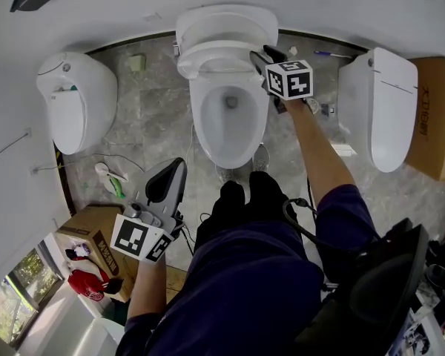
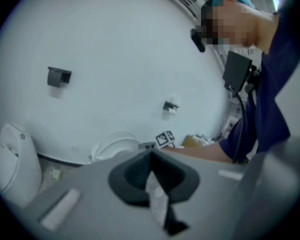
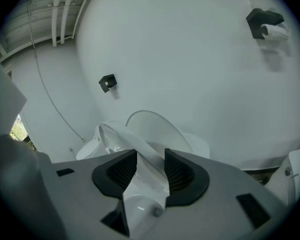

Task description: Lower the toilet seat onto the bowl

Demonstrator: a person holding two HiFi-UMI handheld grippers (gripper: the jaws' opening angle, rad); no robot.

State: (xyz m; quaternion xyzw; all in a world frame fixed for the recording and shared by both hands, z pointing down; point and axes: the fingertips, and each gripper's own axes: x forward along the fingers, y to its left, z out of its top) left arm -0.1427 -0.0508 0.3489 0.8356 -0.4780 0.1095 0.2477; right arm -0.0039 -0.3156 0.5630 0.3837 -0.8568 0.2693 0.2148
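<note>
I see open floor (image 1: 152,102) either side of the middle bowl (image 1: 208,136), neighbouring toilets (image 1: 78,99) well apart; right tongs (image 1: 259,58) clamp the half-raised toilet seat (image 1: 211,56) by its right rim, left tongs (image 1: 168,180) together, empty, low.

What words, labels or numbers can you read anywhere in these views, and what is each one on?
Cardboard box, far right in the head view: dark print on its side, too small and turned to read.
Cubes on the left gripper and right gripper: black-and-white square markers only, no words.
Toilet seat: no print visible.
No text can be read in any view.
</note>
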